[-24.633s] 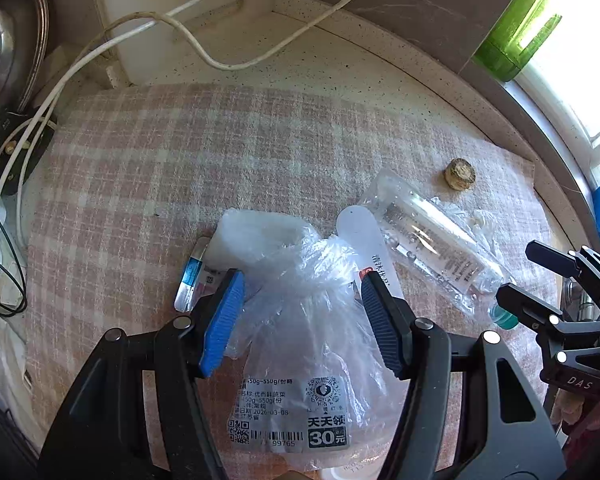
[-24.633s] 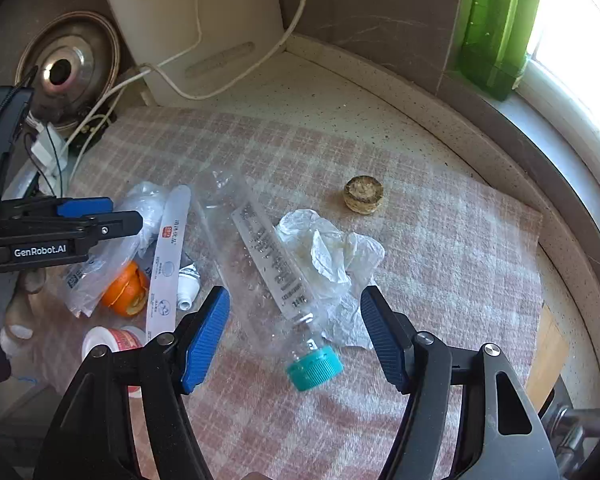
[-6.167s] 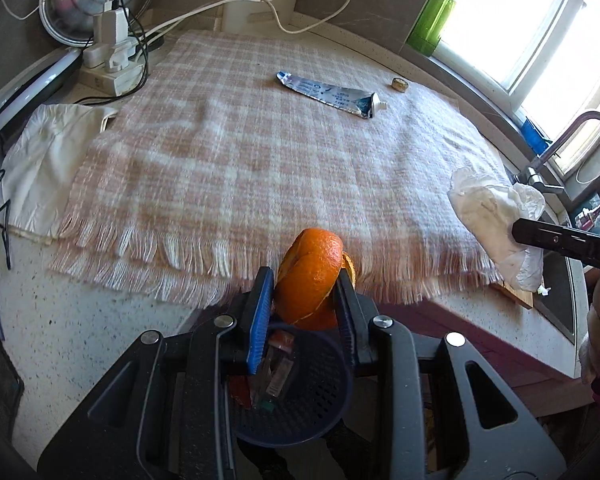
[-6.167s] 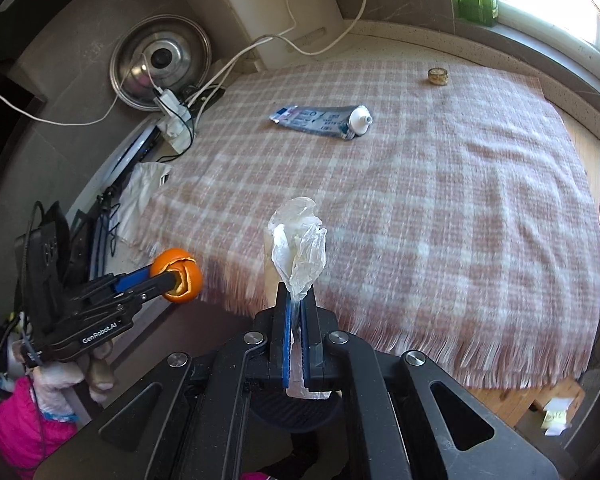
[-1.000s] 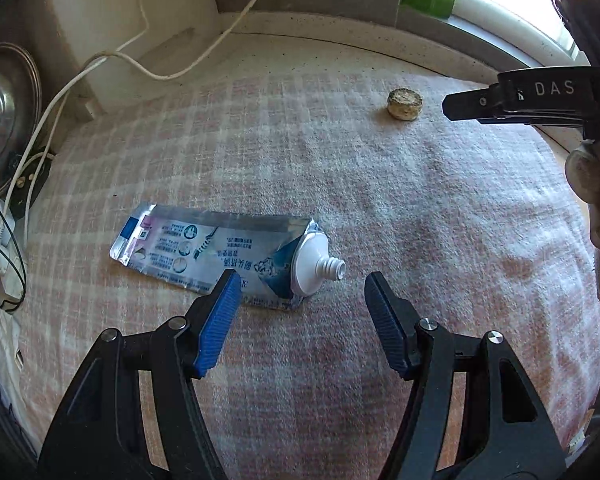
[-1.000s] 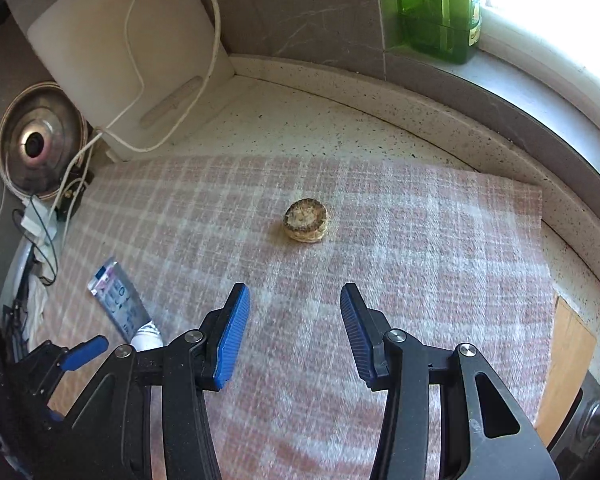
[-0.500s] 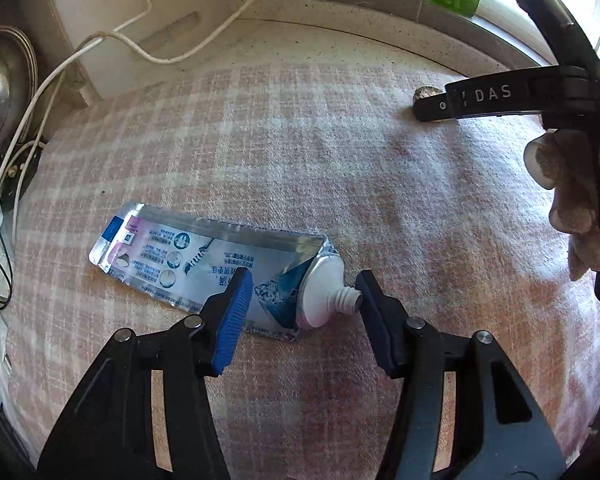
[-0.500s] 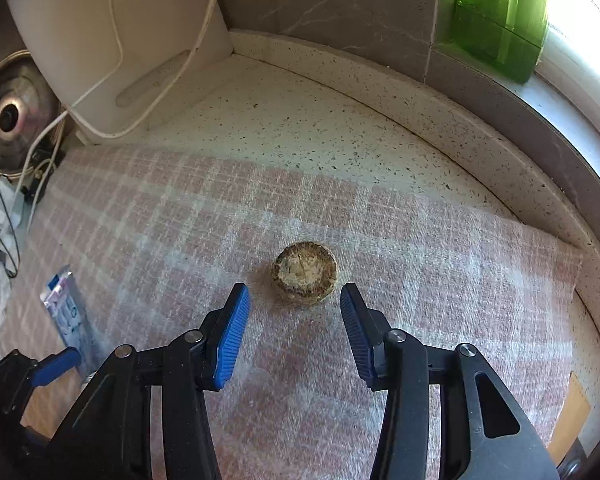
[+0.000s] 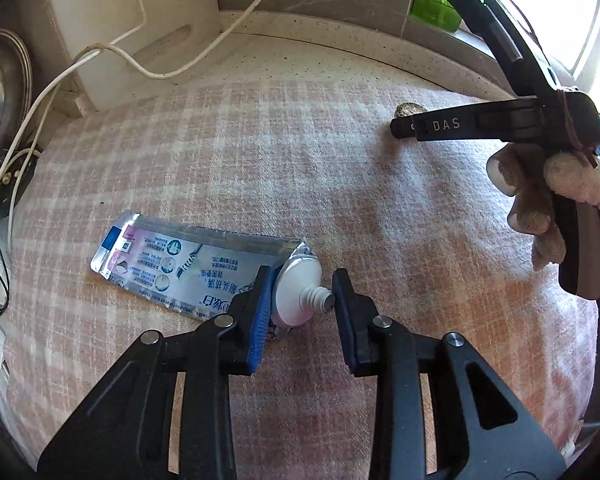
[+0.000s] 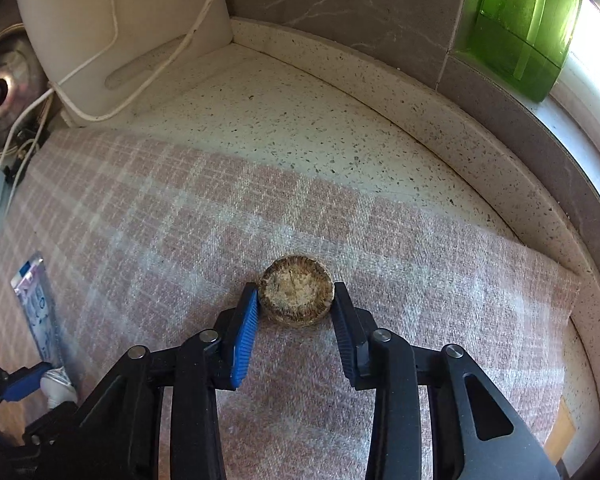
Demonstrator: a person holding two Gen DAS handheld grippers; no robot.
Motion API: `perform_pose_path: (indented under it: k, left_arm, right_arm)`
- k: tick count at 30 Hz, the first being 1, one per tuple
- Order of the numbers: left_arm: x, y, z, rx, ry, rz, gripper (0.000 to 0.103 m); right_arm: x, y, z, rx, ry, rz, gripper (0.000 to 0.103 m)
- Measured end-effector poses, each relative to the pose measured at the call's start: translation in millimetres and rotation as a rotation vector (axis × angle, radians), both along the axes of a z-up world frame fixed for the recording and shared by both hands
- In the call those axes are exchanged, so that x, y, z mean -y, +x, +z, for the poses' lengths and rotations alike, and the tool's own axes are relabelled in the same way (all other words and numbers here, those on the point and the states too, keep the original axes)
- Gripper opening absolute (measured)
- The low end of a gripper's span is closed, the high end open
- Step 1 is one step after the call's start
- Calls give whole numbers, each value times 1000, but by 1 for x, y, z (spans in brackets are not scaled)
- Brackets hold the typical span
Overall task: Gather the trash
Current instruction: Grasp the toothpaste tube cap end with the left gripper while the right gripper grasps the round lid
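Observation:
A flattened silver and blue toothpaste tube [image 9: 188, 268] lies on the pink checked cloth [image 9: 300, 168], its white capless nozzle pointing right. My left gripper [image 9: 300, 300] has closed in around the tube's nozzle end; its pads touch the shoulder and the nozzle tip. A round brown cork-like disc [image 10: 296, 295] lies on the cloth [image 10: 180, 232] near the back edge. My right gripper [image 10: 295, 312] has its pads against both sides of the disc. The disc [image 9: 408, 110] is partly hidden behind the right gripper in the left wrist view. The tube also shows in the right wrist view [image 10: 36, 312].
A white board [image 10: 112, 28] with a white cable [image 9: 140, 60] leans at the back left. A metal lid [image 10: 4, 92] stands at the far left. A green bottle [image 10: 520, 28] stands on the window sill. Speckled counter [image 10: 300, 120] lies behind the cloth.
Both grippers moved forward and down and narrowed. The left now closes on the tube's nozzle end, the right on the brown disc.

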State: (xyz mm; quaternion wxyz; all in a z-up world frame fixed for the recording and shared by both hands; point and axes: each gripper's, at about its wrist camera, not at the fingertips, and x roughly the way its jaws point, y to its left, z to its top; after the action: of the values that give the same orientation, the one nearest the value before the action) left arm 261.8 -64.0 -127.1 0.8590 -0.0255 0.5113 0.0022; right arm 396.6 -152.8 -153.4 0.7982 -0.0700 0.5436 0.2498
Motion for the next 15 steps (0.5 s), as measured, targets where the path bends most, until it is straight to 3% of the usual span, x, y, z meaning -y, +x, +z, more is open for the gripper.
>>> perform_pose_path:
  k: [15]
  left_arm:
    - [-17, -47, 63, 139, -77, 33, 30]
  right_arm:
    - [23, -41, 53, 37, 162, -54, 34]
